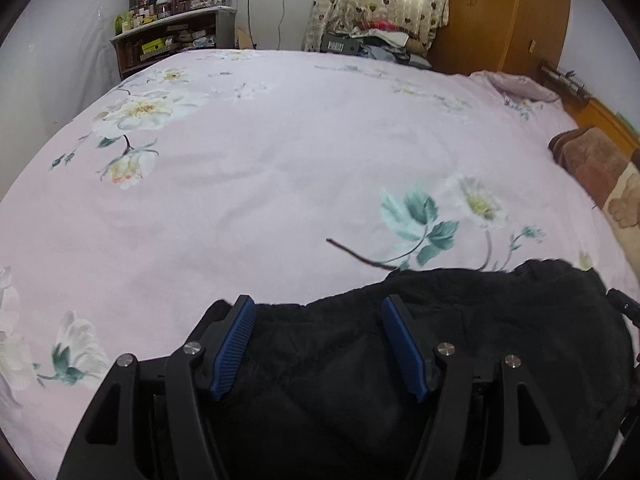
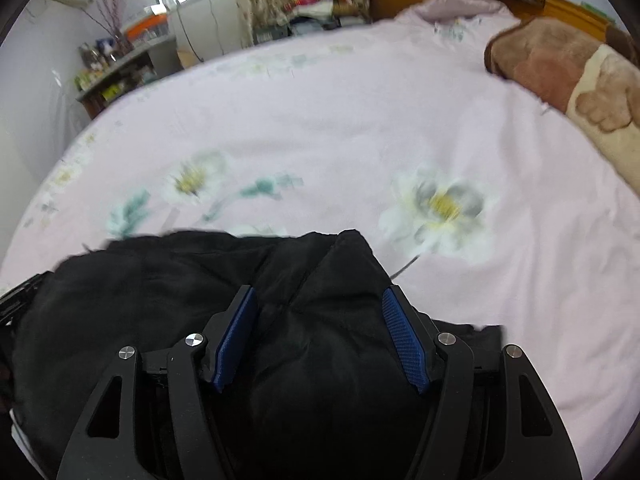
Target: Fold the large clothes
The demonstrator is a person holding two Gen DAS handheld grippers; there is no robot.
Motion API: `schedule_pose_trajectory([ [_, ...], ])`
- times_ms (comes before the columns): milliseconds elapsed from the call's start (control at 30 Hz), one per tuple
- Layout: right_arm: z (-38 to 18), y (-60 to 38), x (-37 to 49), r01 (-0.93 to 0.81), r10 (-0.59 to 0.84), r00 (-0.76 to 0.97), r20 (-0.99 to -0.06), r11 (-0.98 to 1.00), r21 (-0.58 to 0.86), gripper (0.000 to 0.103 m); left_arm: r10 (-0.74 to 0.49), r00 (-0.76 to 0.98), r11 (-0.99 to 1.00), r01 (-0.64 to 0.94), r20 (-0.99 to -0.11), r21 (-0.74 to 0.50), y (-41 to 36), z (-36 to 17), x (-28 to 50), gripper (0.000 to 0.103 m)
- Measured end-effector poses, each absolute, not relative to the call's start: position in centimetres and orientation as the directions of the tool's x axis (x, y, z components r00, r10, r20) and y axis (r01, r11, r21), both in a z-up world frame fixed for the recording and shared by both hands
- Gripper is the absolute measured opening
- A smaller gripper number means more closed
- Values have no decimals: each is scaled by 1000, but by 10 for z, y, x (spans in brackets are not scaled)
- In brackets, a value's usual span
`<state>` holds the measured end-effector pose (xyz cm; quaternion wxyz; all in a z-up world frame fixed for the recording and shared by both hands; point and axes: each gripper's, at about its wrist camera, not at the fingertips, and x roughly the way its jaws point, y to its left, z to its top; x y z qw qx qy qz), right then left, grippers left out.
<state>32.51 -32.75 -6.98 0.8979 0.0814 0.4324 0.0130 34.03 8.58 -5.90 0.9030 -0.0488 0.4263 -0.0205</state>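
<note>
A bulky black garment [image 1: 460,320] lies bunched at the near edge of a pink flowered bed sheet [image 1: 280,160]. My left gripper [image 1: 318,306] has its blue pads set wide with the thick fleecy fabric filling the gap between them. In the right wrist view the same garment [image 2: 160,280] bulges up between the pads of my right gripper [image 2: 318,296], its padded folds pressed against both. The garment looks sharp there while the bed behind is blurred. A part of the other gripper shows at the edge of each view.
A folded brown and cream blanket [image 2: 560,68] lies at the right side of the bed. Beyond the far edge stand a cluttered shelf [image 1: 168,40], a curtained window and a wooden wardrobe [image 1: 500,12]. A pile of clothes [image 1: 372,40] sits beneath the curtain.
</note>
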Motion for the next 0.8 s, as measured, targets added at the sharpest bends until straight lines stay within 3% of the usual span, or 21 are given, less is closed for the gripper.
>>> schedule_pose_trajectory([
  [67,-53,-332,307,37,98,653,-751,986,162,65,-115,674,990,14,-730,-143,92,-39,321,68],
  [167,-46,-340,284,35,100,671,-735,986,165,50,-134,718,985,22,-683,-170,102,-27,291,68],
  [200,-51,-342,280,41,94,663,-743,986,161,44,-131,710,985,13,-692,-173,105,-32,288,68],
  [333,-82,-348,281,53,81,629,-773,988,147,34,-102,677,988,-19,-729,-155,108,-62,290,69],
  [800,-101,-341,286,47,47,616,-786,994,96,33,-37,677,995,-43,-735,-90,102,-71,296,70],
])
